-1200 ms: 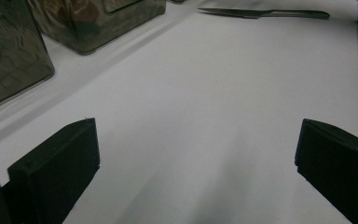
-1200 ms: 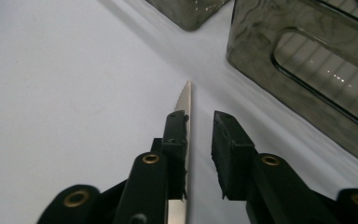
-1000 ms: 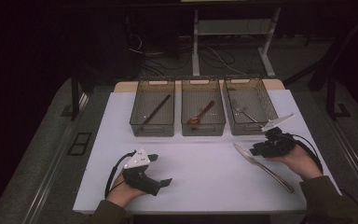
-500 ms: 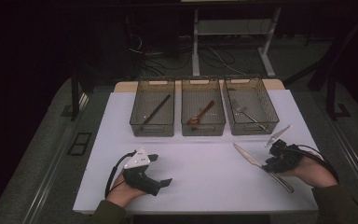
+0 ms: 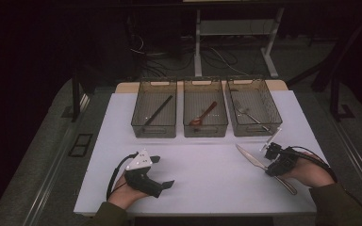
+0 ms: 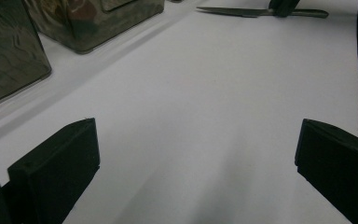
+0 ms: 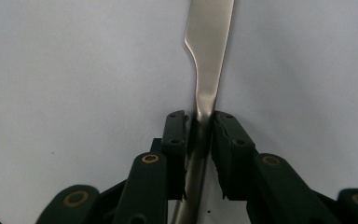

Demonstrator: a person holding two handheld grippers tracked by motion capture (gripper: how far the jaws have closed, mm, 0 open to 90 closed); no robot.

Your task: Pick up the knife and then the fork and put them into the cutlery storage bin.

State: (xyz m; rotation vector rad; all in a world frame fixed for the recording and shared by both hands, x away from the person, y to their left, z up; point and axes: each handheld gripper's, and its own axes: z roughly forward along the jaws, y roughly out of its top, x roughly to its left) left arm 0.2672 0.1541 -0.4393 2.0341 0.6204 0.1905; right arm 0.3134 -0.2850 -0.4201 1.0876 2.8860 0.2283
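The right tool (image 5: 273, 157) is clenched on a table knife (image 5: 257, 163) that lies flat on the white surface (image 5: 207, 188), toward its near right side and in front of the three bins. In the right gripper view the two black pads sit on either side of the knife's neck (image 7: 204, 105), where blade narrows into handle, and the jaws have just been closing with the metal between them. The handle runs back under the hand (image 5: 311, 172); the blade points left and slightly away.

The grip is where trouble could start — the pads hold a narrow, smooth, rounded strip of steel, so the knife may twist or swing between them once lifted, the heavier end dropping. If it pivots, the blade may catch a bin rim instead of clearing it. A flat knife on a flat surface also gives the pads little to get under, so they could scrape along it and let the knife slide out.

The right-hand bin (image 5: 253, 107) already holds a fork, the middle bin (image 5: 205, 109) a spoon, the left bin (image 5: 154, 110) a dark stick-like thing; judging by that sorting, a wrong bin is a real risk, and I cannot tell which one is meant for the knife.

The left tool (image 5: 162, 172) rests released on the surface, jaws wide with nothing between them — well clear of the knife
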